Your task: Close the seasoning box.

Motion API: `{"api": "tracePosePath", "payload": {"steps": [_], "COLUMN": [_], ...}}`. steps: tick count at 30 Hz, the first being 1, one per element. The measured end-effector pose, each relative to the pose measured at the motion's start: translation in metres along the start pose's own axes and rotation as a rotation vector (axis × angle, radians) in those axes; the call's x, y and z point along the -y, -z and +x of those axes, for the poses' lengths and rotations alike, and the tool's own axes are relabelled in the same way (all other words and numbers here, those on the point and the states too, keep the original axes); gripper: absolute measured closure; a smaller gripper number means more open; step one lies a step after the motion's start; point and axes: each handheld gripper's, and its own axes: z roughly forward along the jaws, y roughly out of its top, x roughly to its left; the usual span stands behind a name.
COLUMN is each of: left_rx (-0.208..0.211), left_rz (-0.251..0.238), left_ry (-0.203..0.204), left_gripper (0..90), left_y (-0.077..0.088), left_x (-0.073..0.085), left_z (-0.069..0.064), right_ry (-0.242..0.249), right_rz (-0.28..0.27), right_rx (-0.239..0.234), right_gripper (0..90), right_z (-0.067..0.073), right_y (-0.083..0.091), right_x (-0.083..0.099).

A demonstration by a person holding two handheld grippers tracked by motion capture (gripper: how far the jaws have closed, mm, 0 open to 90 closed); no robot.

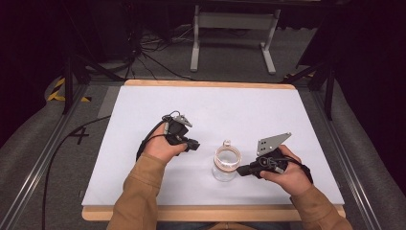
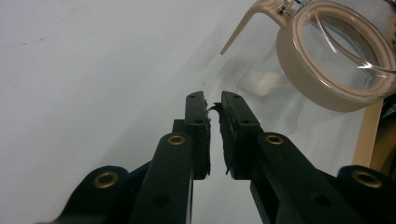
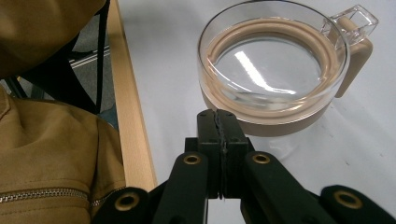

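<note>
A clear glass jar [image 1: 226,165] stands upright, axis vertical, near-centre on the white table [image 1: 143,110], between 2 grippers. The right gripper [image 3: 217,116], jaws pressed together, holds nothing; its view shows the beige sealing ring and clasp. The left gripper [image 2: 213,105] has jaws slightly apart, empty.

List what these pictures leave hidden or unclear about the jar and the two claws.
- Jar base: in the right gripper view, the right claw stands in front of it.
- Jar contents: in the left gripper view, a pale lump behind the glass is too blurred to name.
- Lid: in the left gripper view, cut off by the top and right edges.
- Left claw: in the high view, too small to judge the gap between its jaws.
</note>
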Motion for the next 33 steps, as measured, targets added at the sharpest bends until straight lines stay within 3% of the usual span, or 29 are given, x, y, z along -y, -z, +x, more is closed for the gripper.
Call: {"api": "tracePosePath", "payload": {"steps": [10, 12, 23, 33], "left_rx": [-0.017, -0.027, -0.083, -0.106], "left_rz": [-0.030, -0.039, -0.074, -0.062], "left_ry": [0.010, 0.019, 0.089, 0.120], "left_gripper": [77.9, 77.6, 75.0, 73.3], "left_y": [0.007, 0.011, 0.030, 0.029], "left_x": [0.003, 0.007, 0.028, 0.035], "left_z": [0.000, 0.000, 0.009, 0.020], "right_ry": [0.002, -0.005, -0.066, -0.145], "right_rz": [-0.051, -0.077, -0.160, -0.178], "right_rx": [0.021, 0.038, 0.148, 0.279], "right_gripper": [89.3, 84.7, 77.8, 72.5], "right_z": [-0.003, -0.007, -0.039, -0.068], "right_y": [0.015, 0.024, 0.055, 0.067], "right_x": [-0.002, -0.002, 0.002, 0.023]}}
